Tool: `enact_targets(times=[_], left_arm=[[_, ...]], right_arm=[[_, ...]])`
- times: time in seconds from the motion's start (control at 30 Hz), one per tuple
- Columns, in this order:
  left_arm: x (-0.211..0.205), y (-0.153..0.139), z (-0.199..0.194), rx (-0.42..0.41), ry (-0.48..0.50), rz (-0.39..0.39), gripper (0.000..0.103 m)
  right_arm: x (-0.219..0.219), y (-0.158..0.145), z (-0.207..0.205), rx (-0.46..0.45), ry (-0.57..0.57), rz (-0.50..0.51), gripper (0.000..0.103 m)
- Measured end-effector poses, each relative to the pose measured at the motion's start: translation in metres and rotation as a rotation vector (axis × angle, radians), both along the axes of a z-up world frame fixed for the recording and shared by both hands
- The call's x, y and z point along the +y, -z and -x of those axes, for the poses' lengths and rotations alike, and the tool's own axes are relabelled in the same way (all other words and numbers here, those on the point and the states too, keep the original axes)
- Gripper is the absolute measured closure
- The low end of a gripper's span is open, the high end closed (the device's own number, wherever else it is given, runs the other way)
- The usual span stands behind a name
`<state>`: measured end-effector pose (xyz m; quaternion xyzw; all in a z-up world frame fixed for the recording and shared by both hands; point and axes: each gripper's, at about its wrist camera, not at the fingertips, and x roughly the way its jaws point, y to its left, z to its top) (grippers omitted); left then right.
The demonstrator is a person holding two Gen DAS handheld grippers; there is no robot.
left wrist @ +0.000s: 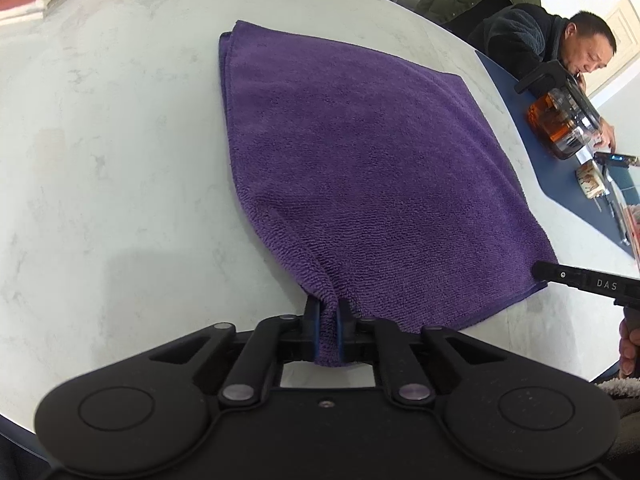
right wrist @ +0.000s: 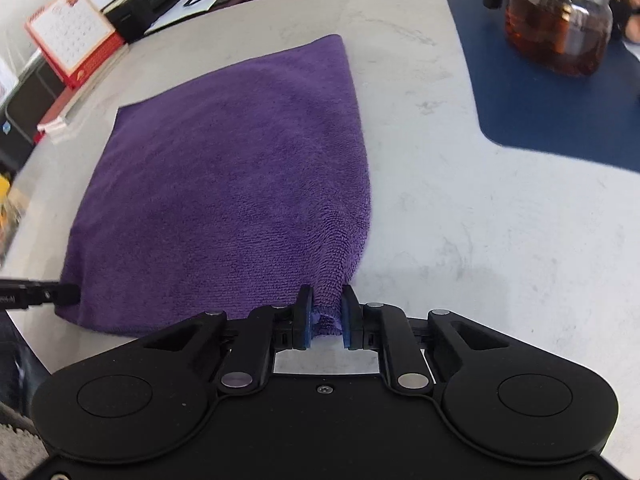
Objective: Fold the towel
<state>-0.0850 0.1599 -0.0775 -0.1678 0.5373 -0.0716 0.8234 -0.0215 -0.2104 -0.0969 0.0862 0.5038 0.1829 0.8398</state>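
**Both grippers pinch the towel's near corners**

The left gripper (left wrist: 328, 334) has its jaws clamped on one near corner of the purple towel (left wrist: 360, 168), the right gripper (right wrist: 326, 320) on the other. The towel lies flat on the white desk (left wrist: 120, 160); beyond it, a glass teapot (right wrist: 560, 28) stands on a blue mat (right wrist: 540, 108).

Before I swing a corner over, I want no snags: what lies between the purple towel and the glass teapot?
Only bare table and blue mat separate towel and teapot, in the right wrist view.

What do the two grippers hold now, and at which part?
Both hold the purple towel: left gripper pinches its near left corner, right gripper its near right corner.
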Motion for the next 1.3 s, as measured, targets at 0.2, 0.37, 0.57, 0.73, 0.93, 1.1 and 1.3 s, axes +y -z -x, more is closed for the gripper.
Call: enact_targets(times=[0.2, 0.37, 0.57, 0.73, 0.93, 1.1, 1.3], left_arm=[[0.005, -0.006, -0.004, -0.018, -0.017, 0.051, 0.098], [0.009, -0.012, -0.007, -0.038, -0.036, 0.093, 0.098], [0.014, -0.016, -0.011, -0.047, -0.064, 0.139, 0.098], [0.022, -0.021, -0.017, -0.061, -0.093, 0.191, 0.098], [0.031, -0.028, -0.023, -0.078, -0.124, 0.224, 0.098], [0.035, -0.032, -0.029, -0.087, -0.136, 0.255, 0.098], [0.040, -0.035, -0.038, -0.099, -0.153, 0.273, 0.098]], right_arm=[[-0.022, 0.000, -0.004, 0.033, 0.076, -0.158, 0.090], [-0.031, -0.004, -0.010, 0.034, 0.105, -0.215, 0.090], [-0.036, -0.007, -0.016, 0.034, 0.127, -0.280, 0.090], [-0.038, -0.008, -0.023, 0.028, 0.139, -0.328, 0.090], [-0.036, -0.008, -0.032, 0.023, 0.145, -0.359, 0.090], [-0.036, -0.010, -0.038, 0.016, 0.161, -0.390, 0.090], [-0.037, -0.014, -0.045, 0.000, 0.170, -0.406, 0.090]])
